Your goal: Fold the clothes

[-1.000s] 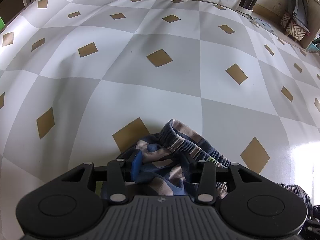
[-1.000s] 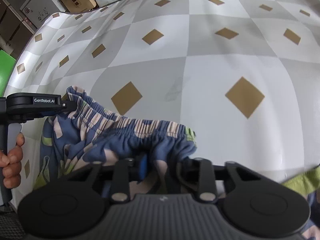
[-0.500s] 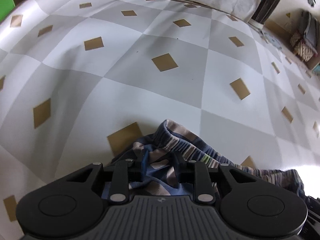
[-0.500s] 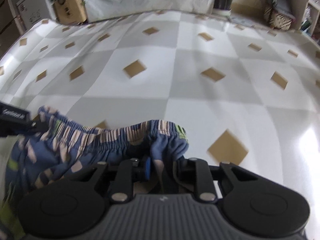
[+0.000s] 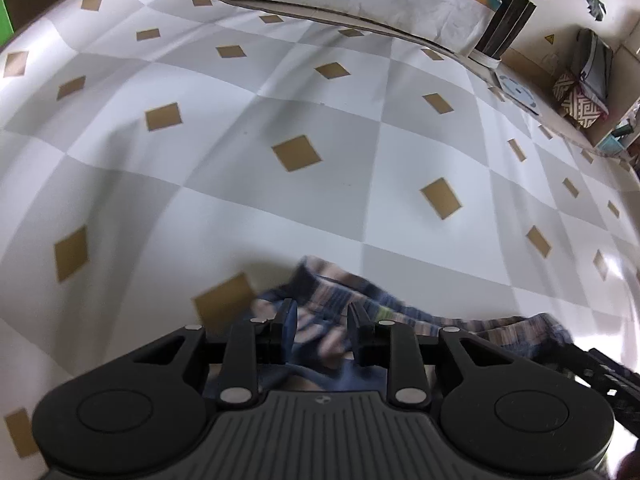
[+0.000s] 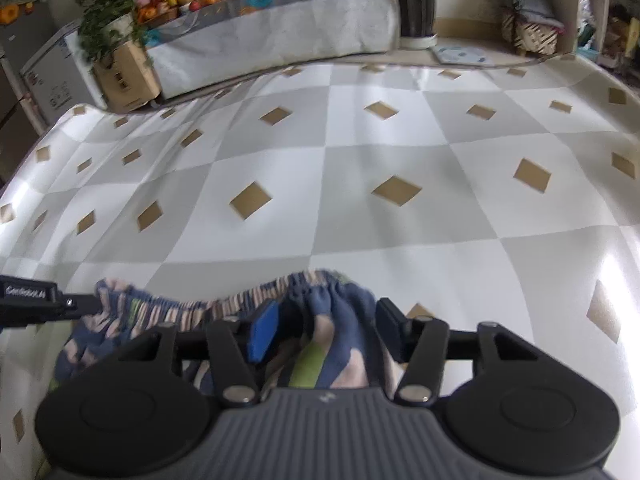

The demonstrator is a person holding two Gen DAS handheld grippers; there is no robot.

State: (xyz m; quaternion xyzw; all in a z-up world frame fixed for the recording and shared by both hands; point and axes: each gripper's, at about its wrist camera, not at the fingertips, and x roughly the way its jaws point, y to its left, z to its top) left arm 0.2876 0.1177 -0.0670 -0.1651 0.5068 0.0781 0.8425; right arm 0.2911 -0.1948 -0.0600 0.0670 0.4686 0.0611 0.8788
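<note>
Blue shorts (image 6: pixel 224 316): we see them bunched on the checked tabletop (image 6: pixel 360 200), at the near edge.
Left claw (image 5: pixel 322 316): narrow, pinching one waistband end.
Right claw (image 6: pixel 326 328): has just been opening; cloth sits between, pads apart.
Axis: waistband runs claw to claw, likely held taut for folding.

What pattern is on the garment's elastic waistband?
Thin stripes, navy and pale pink, on the waistband; clearest in the right wrist view.
</note>
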